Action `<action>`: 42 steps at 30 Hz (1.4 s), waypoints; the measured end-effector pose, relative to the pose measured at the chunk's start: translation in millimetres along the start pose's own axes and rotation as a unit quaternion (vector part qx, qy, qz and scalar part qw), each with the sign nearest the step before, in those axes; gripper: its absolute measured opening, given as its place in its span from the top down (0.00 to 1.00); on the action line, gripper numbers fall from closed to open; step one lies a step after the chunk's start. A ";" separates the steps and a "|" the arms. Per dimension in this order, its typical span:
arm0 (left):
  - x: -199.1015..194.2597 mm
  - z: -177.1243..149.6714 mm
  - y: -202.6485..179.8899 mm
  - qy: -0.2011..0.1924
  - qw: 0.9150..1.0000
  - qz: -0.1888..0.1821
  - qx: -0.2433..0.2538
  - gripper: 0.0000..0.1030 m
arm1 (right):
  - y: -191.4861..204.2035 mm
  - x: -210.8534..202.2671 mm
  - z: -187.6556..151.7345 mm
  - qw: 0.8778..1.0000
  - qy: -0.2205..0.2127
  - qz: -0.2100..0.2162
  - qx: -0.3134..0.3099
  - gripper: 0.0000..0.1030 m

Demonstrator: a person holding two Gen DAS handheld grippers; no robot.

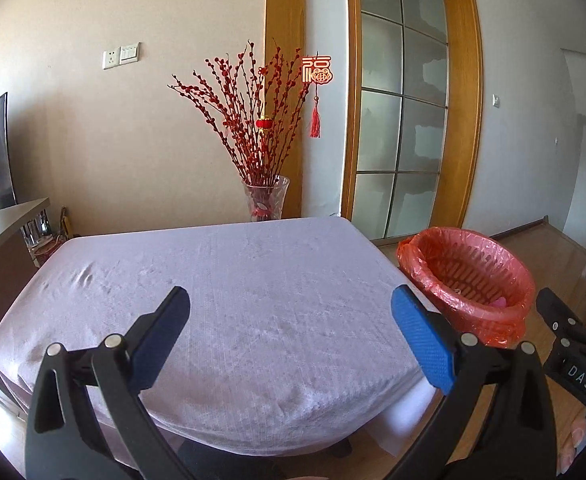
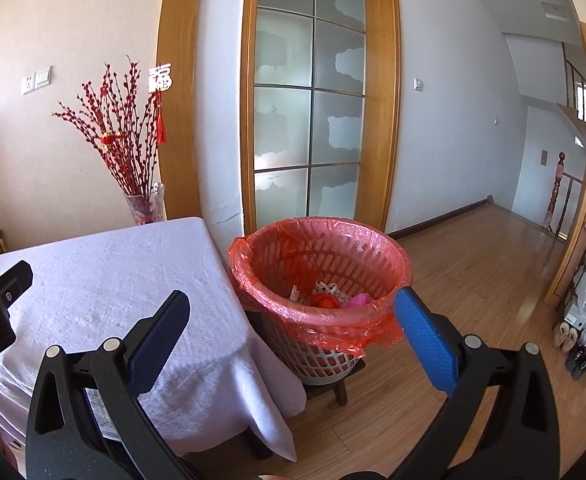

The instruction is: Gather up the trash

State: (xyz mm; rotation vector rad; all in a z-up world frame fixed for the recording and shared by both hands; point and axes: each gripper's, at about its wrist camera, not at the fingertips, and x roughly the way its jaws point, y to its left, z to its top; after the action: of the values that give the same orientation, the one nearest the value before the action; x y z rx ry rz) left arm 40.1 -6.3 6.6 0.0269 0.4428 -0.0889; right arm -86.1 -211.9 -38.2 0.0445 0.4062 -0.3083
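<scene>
Landmark: waste basket (image 2: 320, 280), white slatted, red plastic liner, on low stool on wood floor. Trash (image 2: 327, 298) lies in basket bottom: orange, pink, spotted pieces. Cloth-covered table (image 1: 221, 304) just beside basket. Glass vase (image 1: 265, 200) with red branches behind table. Left gripper (image 1: 291, 332) above table, jaws spread, nothing between. Right gripper (image 2: 293, 334) near basket rim, jaws spread, nothing held.

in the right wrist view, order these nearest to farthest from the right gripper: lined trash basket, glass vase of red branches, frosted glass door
1. White plastic trash basket with red liner: just ahead of the right gripper, on the floor beside the table.
2. Clear glass vase of red branches: far left, behind the cloth-covered table.
3. Frosted glass door in a wooden frame: on the back wall, behind the basket.
</scene>
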 end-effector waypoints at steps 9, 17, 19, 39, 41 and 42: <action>2.9 -11.0 -6.7 0.009 1.000 0.003 0.004 0.04 | -0.8 3.5 -6.8 1.000 0.012 0.001 -0.001 0.02; 2.2 -13.7 -4.6 0.010 1.000 0.003 -0.003 0.04 | -2.3 3.5 -5.3 1.000 0.011 0.005 0.002 0.02; 2.1 -13.0 -4.2 0.011 1.000 0.004 -0.004 0.04 | -1.2 3.3 -5.1 1.000 0.011 0.005 0.000 0.02; 1.5 -9.8 -4.4 0.010 1.000 0.004 -0.004 0.04 | 1.8 4.2 -4.1 1.000 0.013 0.010 0.001 0.02; 1.6 -9.9 -4.3 0.010 1.000 0.004 -0.004 0.04 | 1.9 4.2 -4.1 1.000 0.014 0.010 0.001 0.02; 1.5 -10.0 -4.3 0.010 1.000 0.004 -0.004 0.04 | 1.9 4.2 -3.9 1.000 0.014 0.010 0.001 0.02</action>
State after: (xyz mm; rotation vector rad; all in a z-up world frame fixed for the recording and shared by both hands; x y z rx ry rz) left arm 36.8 -10.3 -3.1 0.0220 0.4638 -0.0795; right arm -83.4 -210.8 -43.5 0.0549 0.4330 -0.2894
